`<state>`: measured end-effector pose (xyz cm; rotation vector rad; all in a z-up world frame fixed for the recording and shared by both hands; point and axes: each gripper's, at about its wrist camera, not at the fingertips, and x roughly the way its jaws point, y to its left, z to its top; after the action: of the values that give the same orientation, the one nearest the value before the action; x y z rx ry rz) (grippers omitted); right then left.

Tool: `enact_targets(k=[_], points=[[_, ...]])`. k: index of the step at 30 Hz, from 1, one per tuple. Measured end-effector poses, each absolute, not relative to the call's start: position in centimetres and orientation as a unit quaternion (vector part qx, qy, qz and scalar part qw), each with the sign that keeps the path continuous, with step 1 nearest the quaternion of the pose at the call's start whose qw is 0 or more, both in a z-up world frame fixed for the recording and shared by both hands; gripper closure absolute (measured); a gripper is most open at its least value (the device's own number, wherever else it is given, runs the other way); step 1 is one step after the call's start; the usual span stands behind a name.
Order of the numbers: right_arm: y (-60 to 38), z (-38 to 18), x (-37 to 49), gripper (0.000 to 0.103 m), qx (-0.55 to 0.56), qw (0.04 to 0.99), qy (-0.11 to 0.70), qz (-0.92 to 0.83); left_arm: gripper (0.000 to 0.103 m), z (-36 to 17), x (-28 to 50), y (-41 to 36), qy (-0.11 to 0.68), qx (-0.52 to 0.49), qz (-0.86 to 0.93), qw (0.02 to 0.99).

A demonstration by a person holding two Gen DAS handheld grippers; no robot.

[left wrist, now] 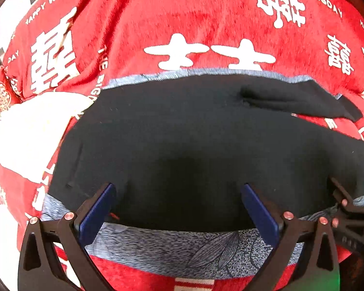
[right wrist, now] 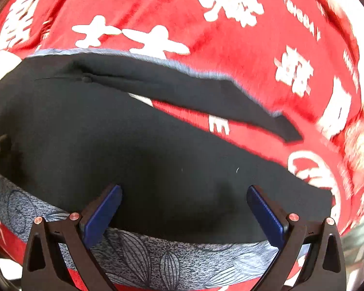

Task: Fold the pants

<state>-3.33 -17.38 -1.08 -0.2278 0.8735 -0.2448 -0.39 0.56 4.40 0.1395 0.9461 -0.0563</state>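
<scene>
Pants point(left wrist: 182, 133), black, spread flat on red blanket point(left wrist: 182, 12) over grey patterned cloth point(left wrist: 182, 252). Left gripper point(left wrist: 178, 189) above near edge, fingers apart, empty. Right gripper point(right wrist: 184, 191) likewise, fingers apart.

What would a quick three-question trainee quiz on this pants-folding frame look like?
1. True or false: the left gripper is clamped shut on the black fabric pants.
2. What lies directly under the pants? A) bare wood B) a grey-blue leaf-patterned cloth C) a white towel
3. Fill in: the covering beneath everything is a ___ plush blanket with white lettering.

Key
1. False: its blue fingers stand wide apart over the near edge of the pants; the right gripper looks the same.
2. B: it shows as a band along the near and far edges.
3. red
</scene>
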Motion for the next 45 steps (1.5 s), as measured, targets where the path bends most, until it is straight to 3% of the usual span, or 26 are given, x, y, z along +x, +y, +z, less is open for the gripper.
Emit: enact_targets(k=[17,45], points=[[-11.5,4.3,-2.4,0.000,-0.098,0.914,0.393,-0.001,0.000,7.2,-0.8,6.8,0.462,0.021,0.009,0.887],[-7.9,4.7,2.3,0.000,-0.116,0.900,0.418,0.042,0.000,7.0,3.4,9.1,0.466,0.023,0.009,0.884]])
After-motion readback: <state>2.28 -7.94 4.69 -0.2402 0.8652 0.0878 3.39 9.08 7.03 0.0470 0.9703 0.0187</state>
